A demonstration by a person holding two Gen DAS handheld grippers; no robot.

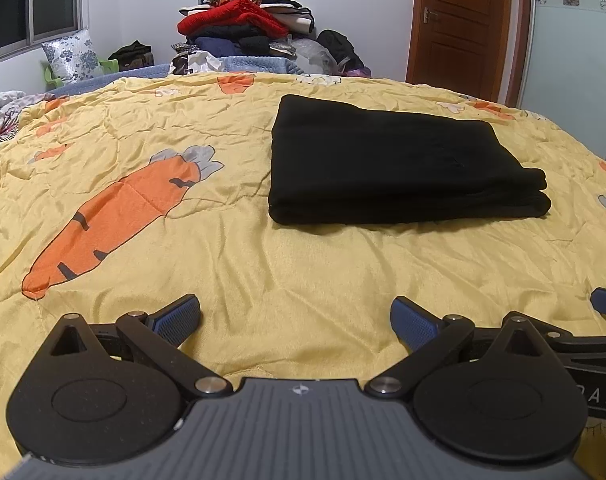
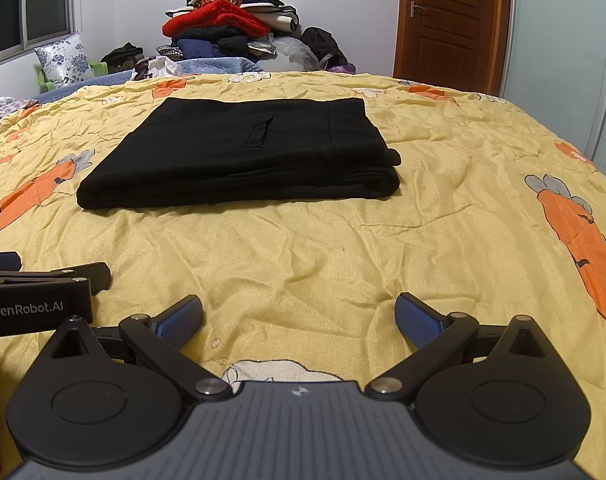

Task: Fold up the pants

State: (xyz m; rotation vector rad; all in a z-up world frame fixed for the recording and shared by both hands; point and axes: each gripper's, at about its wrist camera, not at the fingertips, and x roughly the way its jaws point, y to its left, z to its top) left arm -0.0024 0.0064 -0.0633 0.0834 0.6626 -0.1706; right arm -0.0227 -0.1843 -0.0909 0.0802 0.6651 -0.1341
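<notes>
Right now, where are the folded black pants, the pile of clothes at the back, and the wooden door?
Folded black pants (image 2: pixel 239 152): right wrist view, top layer near the pocket slit.
Pile of clothes (image 1: pixel 239 20): left wrist view, red garment in the stack.
Wooden door (image 2: pixel 451 20): right wrist view, upper door panel.

Bare quilt (image 2: pixel 303 248) before folded pants (image 2: pixel 239 152)

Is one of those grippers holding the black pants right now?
No. The black pants lie folded on the yellow quilt, while the right gripper and left gripper are open and apart from them.
</notes>
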